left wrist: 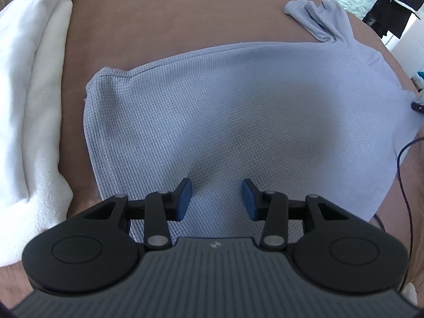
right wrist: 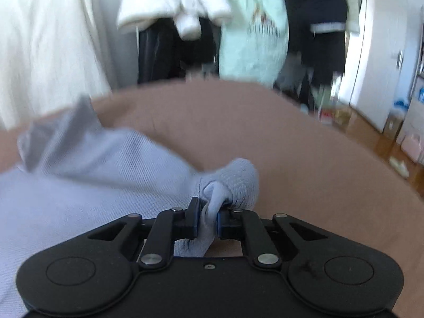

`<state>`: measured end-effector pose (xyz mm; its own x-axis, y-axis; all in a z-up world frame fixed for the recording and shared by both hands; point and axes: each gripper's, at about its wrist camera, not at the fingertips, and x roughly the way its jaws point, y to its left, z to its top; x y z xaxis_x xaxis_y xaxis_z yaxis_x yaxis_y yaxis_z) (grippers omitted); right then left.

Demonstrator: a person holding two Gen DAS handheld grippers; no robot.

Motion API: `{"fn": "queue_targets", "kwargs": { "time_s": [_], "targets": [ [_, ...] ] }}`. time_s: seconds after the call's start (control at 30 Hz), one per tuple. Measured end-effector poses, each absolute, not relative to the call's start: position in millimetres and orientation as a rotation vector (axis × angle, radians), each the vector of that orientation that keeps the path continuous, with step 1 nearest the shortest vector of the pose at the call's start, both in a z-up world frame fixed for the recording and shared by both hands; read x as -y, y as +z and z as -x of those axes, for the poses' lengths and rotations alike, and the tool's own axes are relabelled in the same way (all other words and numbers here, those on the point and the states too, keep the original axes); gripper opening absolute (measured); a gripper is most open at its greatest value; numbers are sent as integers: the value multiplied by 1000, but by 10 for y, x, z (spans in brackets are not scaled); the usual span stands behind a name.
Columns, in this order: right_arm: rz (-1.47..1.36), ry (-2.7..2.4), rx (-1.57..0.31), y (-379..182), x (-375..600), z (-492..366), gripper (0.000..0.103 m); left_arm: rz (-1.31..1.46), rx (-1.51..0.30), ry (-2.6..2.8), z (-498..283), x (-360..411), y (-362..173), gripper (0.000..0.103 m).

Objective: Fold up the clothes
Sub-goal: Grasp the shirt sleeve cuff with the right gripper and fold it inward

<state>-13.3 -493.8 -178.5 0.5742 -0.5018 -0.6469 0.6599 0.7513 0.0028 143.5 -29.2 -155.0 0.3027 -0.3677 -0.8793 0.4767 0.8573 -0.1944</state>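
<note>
A light blue waffle-knit shirt (left wrist: 225, 111) lies spread flat on a brown bed cover (left wrist: 164, 18), with one sleeve (left wrist: 315, 18) crumpled at the far right corner. My left gripper (left wrist: 216, 188) hovers just over the shirt's near edge, pointing steeply down, its blue pads apart with only flat cloth beneath them. In the right wrist view, the same shirt (right wrist: 87, 185) fills the left side. My right gripper (right wrist: 207, 212) is shut on a bunched fold of the shirt's cloth (right wrist: 233, 182) at its right edge.
A white fluffy blanket (left wrist: 31, 100) is heaped along the left of the bed. A thin dark cable (left wrist: 405, 185) trails at the right edge. Beyond the bed hang dark clothes and a pale green garment (right wrist: 251, 37), with a white cabinet (right wrist: 376, 61) and floor clutter at the right.
</note>
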Motion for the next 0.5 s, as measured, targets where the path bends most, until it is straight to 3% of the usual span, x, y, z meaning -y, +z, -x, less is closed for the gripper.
{"fn": "queue_targets", "kwargs": {
  "time_s": [0.13, 0.27, 0.3, 0.4, 0.5],
  "targets": [
    [-371, -744, -636, -1693, 4893, 255, 20, -158, -1133, -577, -1456, 308, -1514, 42],
    [-219, -674, -578, -1391, 4516, 262, 26, -281, -1076, -594, -1427, 455, -1447, 44],
    [-173, -665, -576, -1311, 4431, 244, 32, -278, -1061, -607, -1428, 461, -1417, 44],
    [-94, -753, -577, -1105, 4329, 171, 62, -193, -1016, -690, -1473, 432, -1238, 44],
    [-110, -878, -596, -1007, 4501, 136, 63, -119, -974, -760, -1611, 493, -1049, 44]
  ]
}}
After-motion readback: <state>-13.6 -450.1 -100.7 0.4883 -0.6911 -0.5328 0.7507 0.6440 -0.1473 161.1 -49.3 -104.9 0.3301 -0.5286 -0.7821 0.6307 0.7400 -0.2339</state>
